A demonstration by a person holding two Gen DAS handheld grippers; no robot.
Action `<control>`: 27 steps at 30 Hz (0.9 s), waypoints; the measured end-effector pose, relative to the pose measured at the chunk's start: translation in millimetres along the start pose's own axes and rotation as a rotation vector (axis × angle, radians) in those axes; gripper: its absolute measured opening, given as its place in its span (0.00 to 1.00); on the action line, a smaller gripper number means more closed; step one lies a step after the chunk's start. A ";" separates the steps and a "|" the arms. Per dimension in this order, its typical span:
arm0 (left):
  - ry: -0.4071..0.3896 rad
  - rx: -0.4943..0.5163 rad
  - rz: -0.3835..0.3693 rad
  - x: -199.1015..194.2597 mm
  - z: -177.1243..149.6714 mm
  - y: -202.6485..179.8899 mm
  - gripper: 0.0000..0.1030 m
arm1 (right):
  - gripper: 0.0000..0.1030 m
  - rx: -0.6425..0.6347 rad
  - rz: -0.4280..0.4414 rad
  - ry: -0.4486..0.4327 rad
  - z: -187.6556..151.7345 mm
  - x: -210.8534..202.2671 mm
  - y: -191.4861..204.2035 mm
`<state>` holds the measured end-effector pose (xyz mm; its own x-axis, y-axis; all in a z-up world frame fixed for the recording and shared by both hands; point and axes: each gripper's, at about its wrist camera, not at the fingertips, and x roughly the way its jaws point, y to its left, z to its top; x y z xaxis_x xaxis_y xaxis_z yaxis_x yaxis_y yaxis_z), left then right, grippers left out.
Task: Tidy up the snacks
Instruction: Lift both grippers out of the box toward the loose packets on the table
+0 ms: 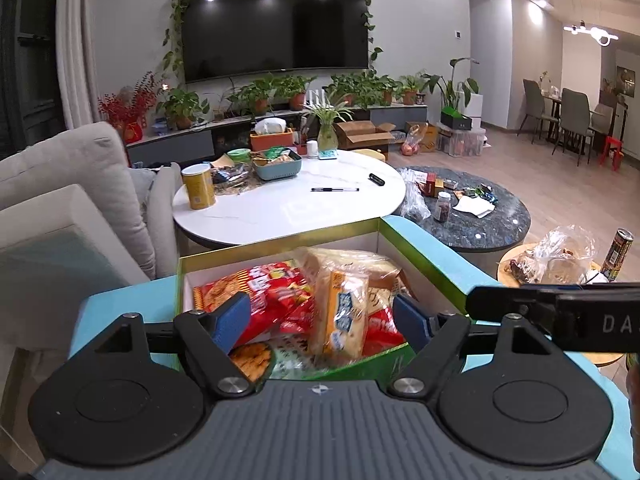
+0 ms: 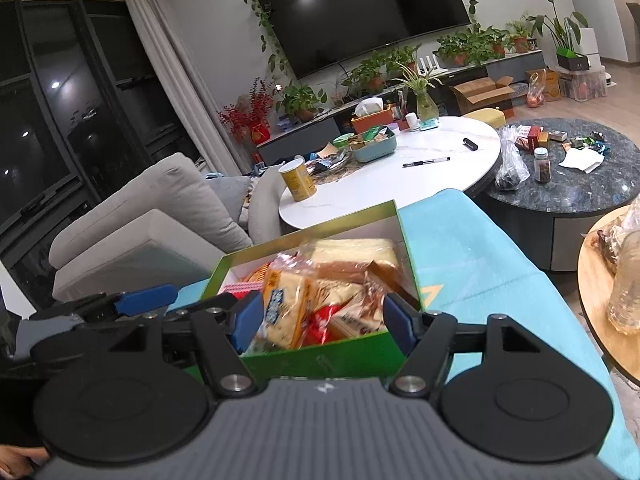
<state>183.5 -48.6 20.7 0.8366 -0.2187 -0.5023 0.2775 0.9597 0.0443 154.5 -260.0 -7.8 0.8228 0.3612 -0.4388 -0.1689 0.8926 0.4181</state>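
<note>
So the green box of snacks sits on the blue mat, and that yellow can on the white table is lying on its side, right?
Not quite. The can stands upright on the white table, as the right wrist view shows. The rest holds: the green box of snacks sits on the blue mat.

The box [image 1: 280, 250] looks like glossy green cardboard, white and matt inside. The snack packs [image 1: 276, 300] are shiny plastic film. The mat [image 2: 472, 256] is matt turquoise. The white counter [image 1: 320, 204] is smooth and polished; the sofa [image 1: 80, 184] is soft cloth.
</note>
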 end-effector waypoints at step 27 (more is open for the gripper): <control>0.226 -0.044 0.065 -11.5 -128.0 54.0 0.83 | 0.74 -0.080 -0.160 0.218 -86.9 -8.2 -6.7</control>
<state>128.4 28.4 -81.7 0.7234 -0.1155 -0.6807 0.2015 0.9783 0.0482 101.6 -245.5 -76.2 0.7078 0.2555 -0.6586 -0.0953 0.9583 0.2694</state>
